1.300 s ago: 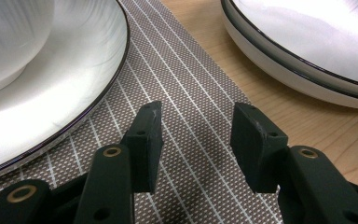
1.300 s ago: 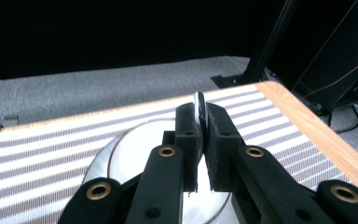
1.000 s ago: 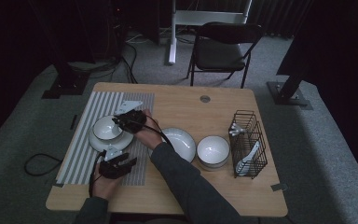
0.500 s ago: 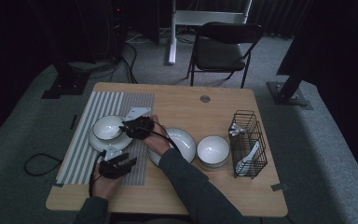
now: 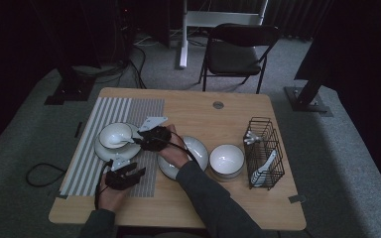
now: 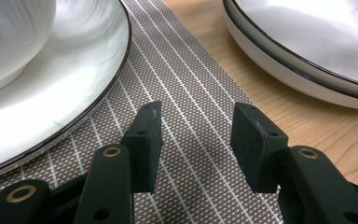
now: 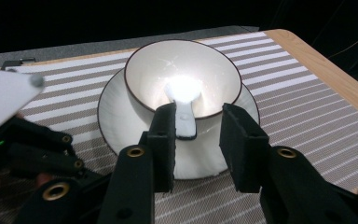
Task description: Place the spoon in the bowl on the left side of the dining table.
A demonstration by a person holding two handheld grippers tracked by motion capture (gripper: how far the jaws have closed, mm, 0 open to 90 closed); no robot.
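R tongs (image 7: 196, 135) backed off bowl (image 7: 182, 77), just opening | spoon (image 7: 182, 100) ahead in bowl, unheld | L tongs (image 6: 196, 140) wide, empty

right tool (image 7: 196, 123) jaws apart, just been opening | spoon (image 7: 182, 100) lies in bowl (image 7: 144, 74) | bowl on plate (image 7: 116, 121)

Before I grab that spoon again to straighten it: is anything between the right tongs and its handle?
Nothing visible does. The right tongs, open, face the spoon, which lies in the bowl with its handle over the near rim, just ahead of the left pad.
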